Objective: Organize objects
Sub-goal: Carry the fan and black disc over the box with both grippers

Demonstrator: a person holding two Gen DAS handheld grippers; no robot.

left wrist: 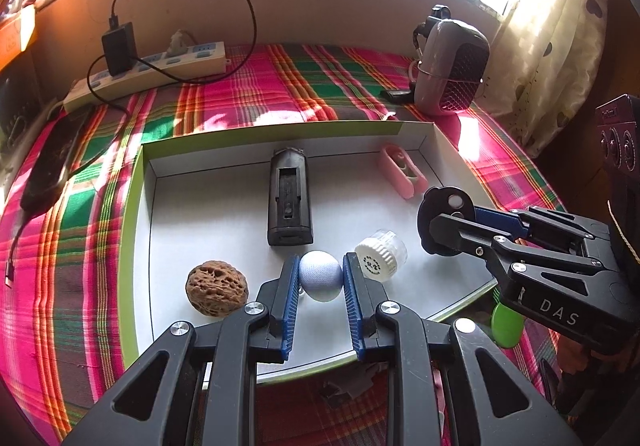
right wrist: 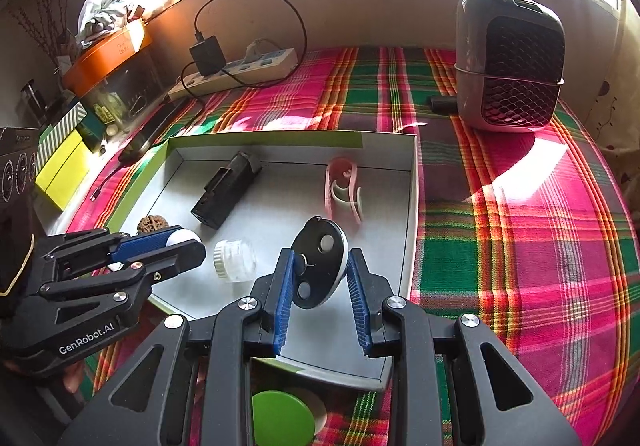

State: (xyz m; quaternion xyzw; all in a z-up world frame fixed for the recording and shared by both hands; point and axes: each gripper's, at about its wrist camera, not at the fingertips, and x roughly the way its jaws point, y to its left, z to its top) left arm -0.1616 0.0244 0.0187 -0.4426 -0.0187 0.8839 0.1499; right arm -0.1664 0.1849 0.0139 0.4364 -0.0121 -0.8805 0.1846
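A shallow white box (left wrist: 224, 202) with a green rim lies on the plaid cloth; it also shows in the right wrist view (right wrist: 412, 206). My left gripper (left wrist: 321, 278) is shut on a pale egg-shaped ball (left wrist: 320, 275), low over the box floor. My right gripper (right wrist: 320, 270) is shut on a black and white oval disc (right wrist: 318, 262), held over the box's right part; it also shows in the left wrist view (left wrist: 444, 220). In the box lie a walnut (left wrist: 217, 287), a black holder (left wrist: 289, 196), a pink clip (left wrist: 402, 170) and a small white-capped clear jar (left wrist: 380, 255).
A grey heater (right wrist: 508, 62) stands at the back right of the table. A power strip (left wrist: 148, 72) with a black charger and cable lies at the back left, with a dark phone (left wrist: 48, 162) near it. A green round lid (right wrist: 280, 418) sits by the box's front edge.
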